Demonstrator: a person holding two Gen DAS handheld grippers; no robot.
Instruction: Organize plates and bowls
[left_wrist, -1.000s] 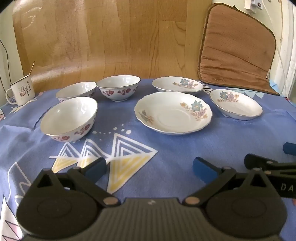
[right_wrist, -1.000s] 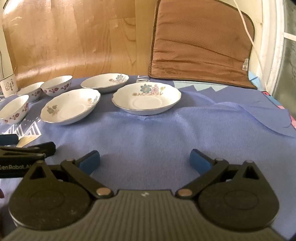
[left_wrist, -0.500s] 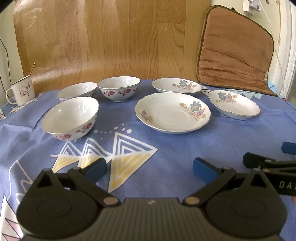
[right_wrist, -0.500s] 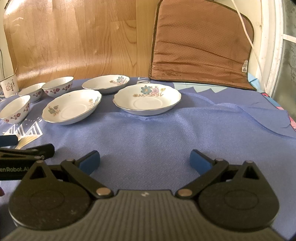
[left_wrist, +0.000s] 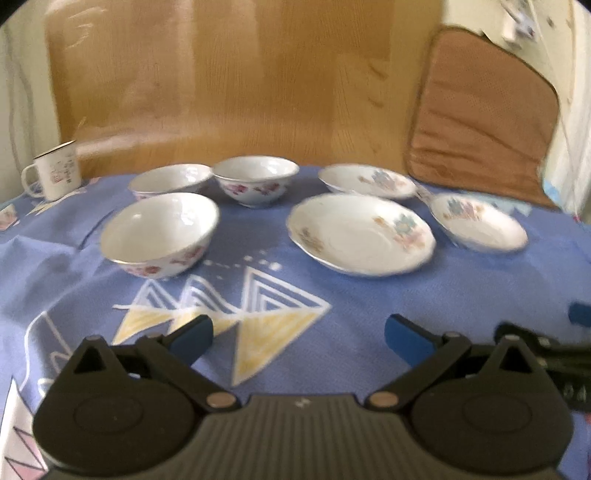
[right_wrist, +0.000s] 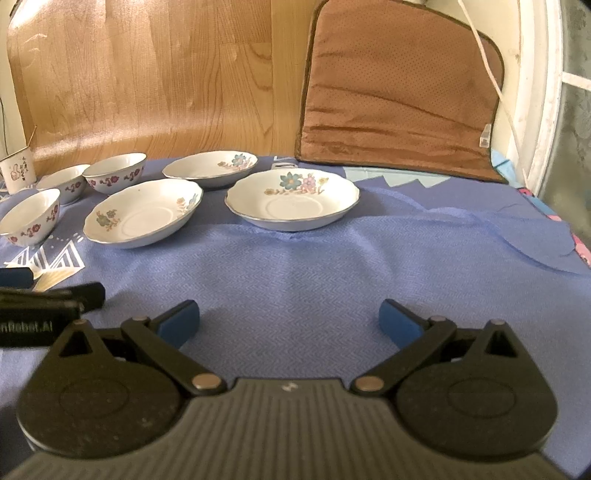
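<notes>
We see a tall panel of warm brown wood grain standing behind the table, daylight glancing off it. A padded brown fabric cushion with dark piping leans upright to its right. A blue woven tablecloth printed with white and yellow triangles covers the table. At far right runs a white window frame, with a white cord hanging before it.
</notes>
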